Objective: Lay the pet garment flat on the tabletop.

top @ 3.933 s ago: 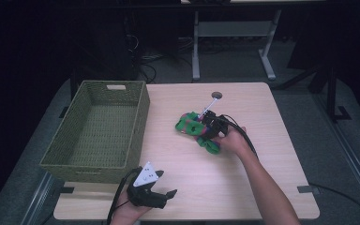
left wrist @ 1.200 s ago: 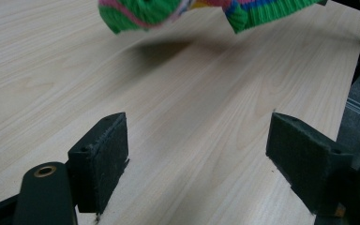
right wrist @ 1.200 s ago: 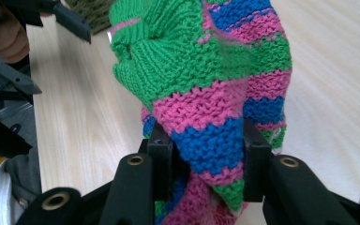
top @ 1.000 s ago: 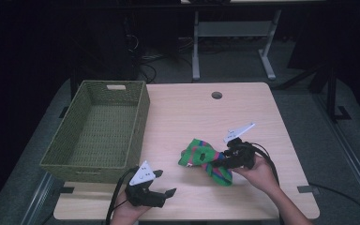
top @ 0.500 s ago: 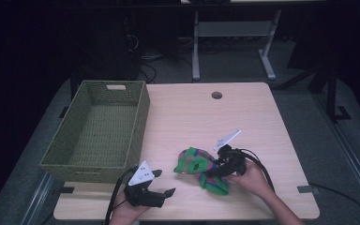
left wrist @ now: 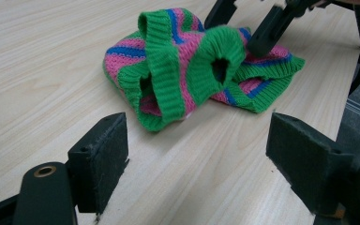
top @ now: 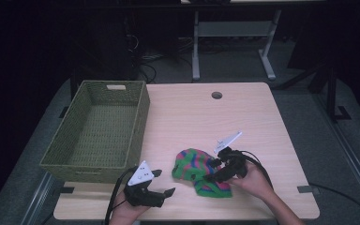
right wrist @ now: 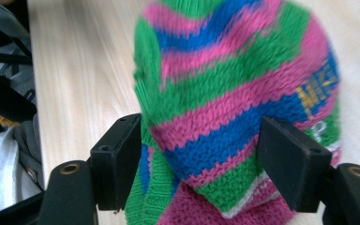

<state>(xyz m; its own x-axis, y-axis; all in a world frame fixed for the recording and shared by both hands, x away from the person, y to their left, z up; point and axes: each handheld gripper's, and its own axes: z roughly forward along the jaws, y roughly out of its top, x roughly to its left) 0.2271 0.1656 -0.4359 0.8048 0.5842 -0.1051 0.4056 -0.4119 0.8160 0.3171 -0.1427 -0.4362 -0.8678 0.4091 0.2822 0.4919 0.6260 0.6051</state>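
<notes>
A knitted garment (top: 194,169) striped green, pink and blue lies crumpled on the wooden table (top: 201,122) near its front edge. My right gripper (top: 212,170) reaches into it from the right. Its jaws have just been opening and now stand wide, with the knit (right wrist: 234,93) bulging between them and no pad pressing on it. In the right gripper view, the right gripper (right wrist: 199,159) looks along the fabric. My left gripper (top: 165,183) rests open at the front edge, just left of the garment (left wrist: 187,65). In the left gripper view, the left gripper (left wrist: 197,159) has bare wood between its jaws.
A green woven basket (top: 140,117) stands empty on the table's left side, close behind my left hand. A round cable hole (top: 216,95) sits near the far edge. Cables trail from both grippers toward the front edge.
My right gripper brought the garment from the far middle of the table to the front and set it down. Its jaws have opened off the knit. The left gripper has stayed put.
</notes>
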